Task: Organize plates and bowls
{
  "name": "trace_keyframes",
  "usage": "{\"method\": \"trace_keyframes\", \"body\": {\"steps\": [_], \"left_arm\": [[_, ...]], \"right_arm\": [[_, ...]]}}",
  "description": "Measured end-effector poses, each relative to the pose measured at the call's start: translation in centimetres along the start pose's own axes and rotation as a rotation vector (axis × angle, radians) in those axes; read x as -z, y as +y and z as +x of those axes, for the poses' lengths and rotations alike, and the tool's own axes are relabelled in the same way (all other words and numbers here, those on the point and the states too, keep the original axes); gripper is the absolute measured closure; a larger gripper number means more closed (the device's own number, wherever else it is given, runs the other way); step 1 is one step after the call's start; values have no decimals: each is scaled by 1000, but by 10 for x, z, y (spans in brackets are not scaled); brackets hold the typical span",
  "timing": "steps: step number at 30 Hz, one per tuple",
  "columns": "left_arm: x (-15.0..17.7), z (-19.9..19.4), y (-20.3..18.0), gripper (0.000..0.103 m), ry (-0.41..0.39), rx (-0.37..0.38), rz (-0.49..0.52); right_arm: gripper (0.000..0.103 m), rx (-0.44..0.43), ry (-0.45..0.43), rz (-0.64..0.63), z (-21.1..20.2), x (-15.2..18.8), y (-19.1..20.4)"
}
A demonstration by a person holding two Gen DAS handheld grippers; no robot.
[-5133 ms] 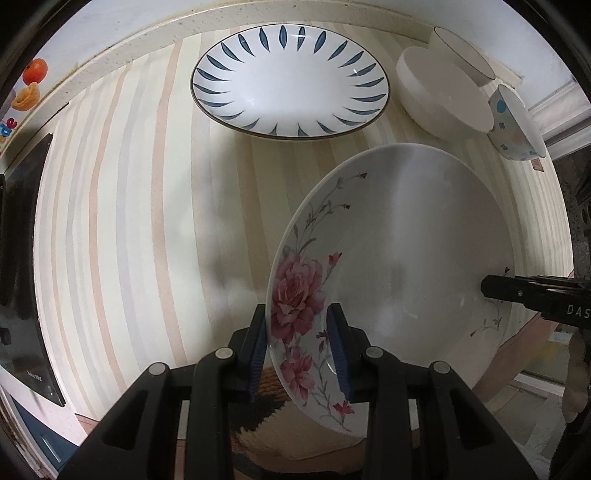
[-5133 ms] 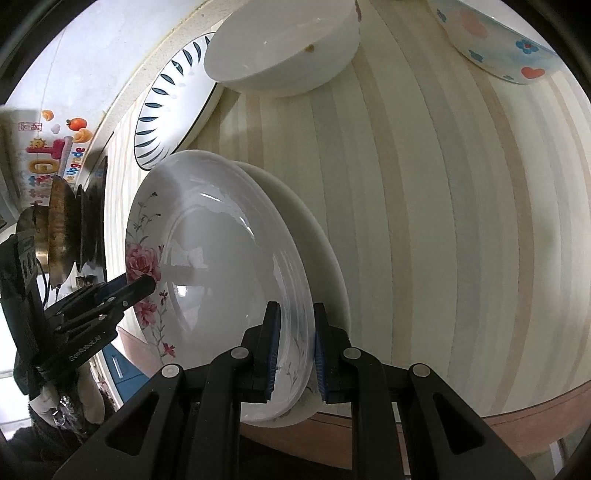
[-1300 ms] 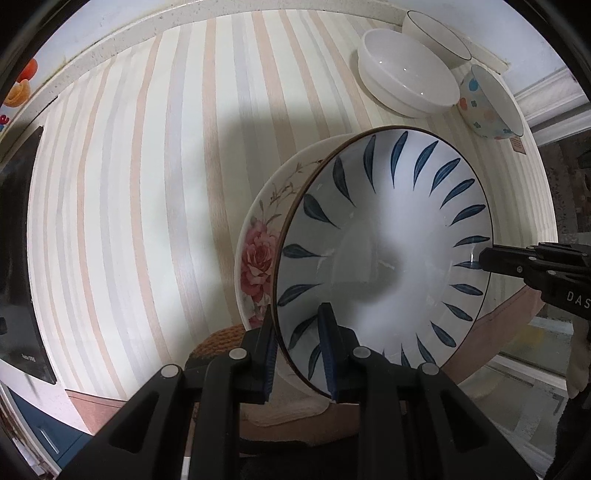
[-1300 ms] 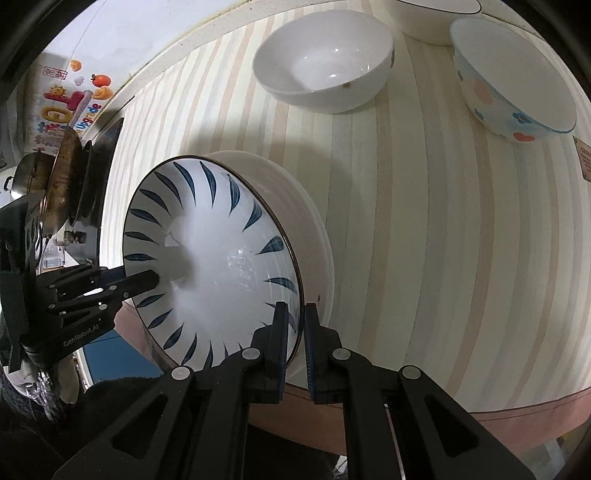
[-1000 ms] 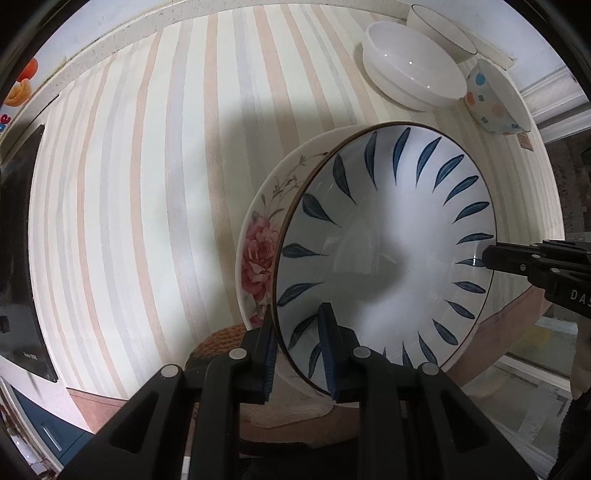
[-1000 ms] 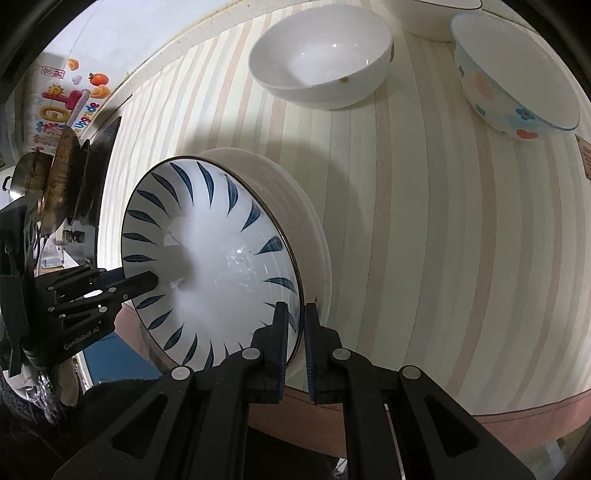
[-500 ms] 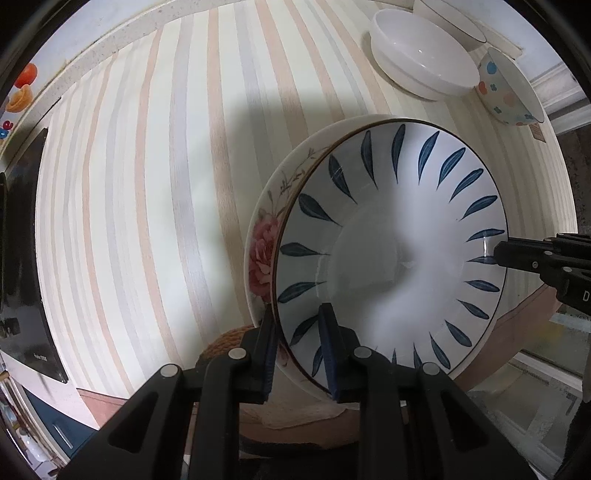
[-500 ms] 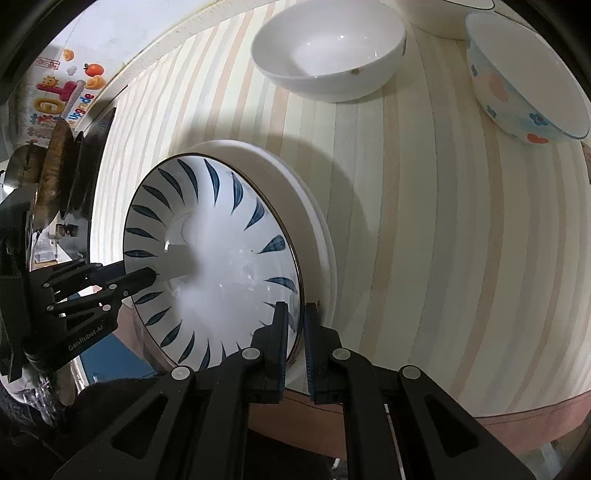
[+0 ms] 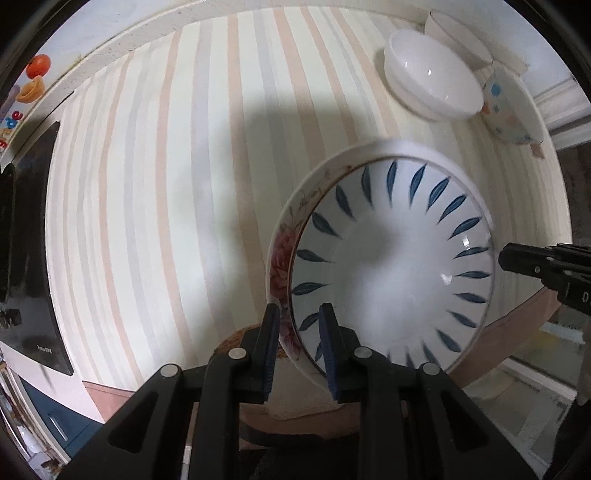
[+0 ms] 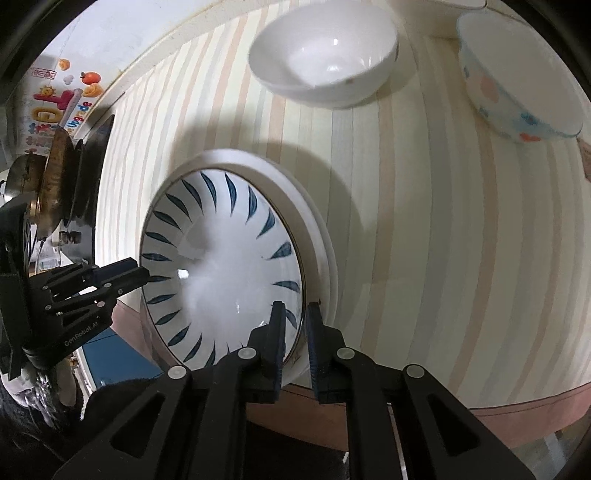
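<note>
A blue-leaf plate (image 9: 391, 266) (image 10: 221, 273) lies nested in a flower plate (image 9: 280, 258) (image 10: 310, 229) near the front edge of the striped table (image 9: 166, 184). My left gripper (image 9: 298, 314) is shut on the blue-leaf plate's near rim, and the flower plate's rim is also between its pads. It shows at the plate's far side in the right wrist view (image 10: 125, 275). My right gripper (image 10: 295, 310) straddles the opposite rim. Its jaws are opening, with a thin gap beside the rim. Its tip (image 9: 517, 254) shows in the left wrist view.
A white bowl (image 9: 432, 85) (image 10: 325, 48), a dotted bowl (image 9: 509, 107) (image 10: 517, 85) and a third bowl (image 9: 458, 33) stand at the back right. A black cooktop (image 9: 33, 221) with a pot (image 10: 51, 177) borders the table's left side.
The blue-leaf plate has come down level into the flower plate. The right gripper's pads have parted slightly around the rim. Both hands stayed nearly in place.
</note>
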State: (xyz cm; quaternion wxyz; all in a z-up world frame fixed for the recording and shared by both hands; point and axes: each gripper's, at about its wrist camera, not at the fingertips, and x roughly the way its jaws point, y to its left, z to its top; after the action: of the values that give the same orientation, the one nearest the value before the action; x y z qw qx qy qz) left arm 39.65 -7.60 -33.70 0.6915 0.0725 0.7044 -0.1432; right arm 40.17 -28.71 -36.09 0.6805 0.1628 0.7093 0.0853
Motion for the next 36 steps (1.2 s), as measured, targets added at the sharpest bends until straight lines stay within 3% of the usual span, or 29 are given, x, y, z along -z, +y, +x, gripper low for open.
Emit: {"method": "trace_keyframes", "body": {"steps": [4, 6, 7, 8, 13, 19, 21, 22, 23, 26, 36], "left_arm": [[-23, -30, 1, 82, -72, 46, -43], [-51, -41, -1, 76, -117, 84, -78], [-65, -44, -2, 76, -131, 101, -92], [-79, -45, -4, 76, -144, 120, -106], [-141, -27, -22, 76, -141, 166, -126], [-182, 15, -46, 77, -85, 128, -59], [-182, 24, -51, 86, -79, 122, -32], [-180, 27, -53, 91, -80, 134, -21], [-178, 30, -57, 94, -79, 139, -5], [-171, 29, -63, 94, -99, 99, 28], [-138, 2, -80, 94, -143, 101, 93]], "right_arm": [[88, -24, -84, 52, -30, -13, -9], [76, -39, -139, 95, -43, -29, -19], [64, -44, -152, 114, -47, -38, -24], [61, -55, -174, 143, -50, -48, -30], [61, -80, -221, 265, -46, -98, -58], [61, -76, -206, 312, -22, -130, -77], [71, -74, -205, 308, -15, -135, -78], [86, -74, -204, 302, -10, -132, -79], [89, -82, -209, 298, -9, -133, -78], [90, -45, -228, 276, -8, -135, -72], [90, 10, -268, 245, -29, -111, -51]]}}
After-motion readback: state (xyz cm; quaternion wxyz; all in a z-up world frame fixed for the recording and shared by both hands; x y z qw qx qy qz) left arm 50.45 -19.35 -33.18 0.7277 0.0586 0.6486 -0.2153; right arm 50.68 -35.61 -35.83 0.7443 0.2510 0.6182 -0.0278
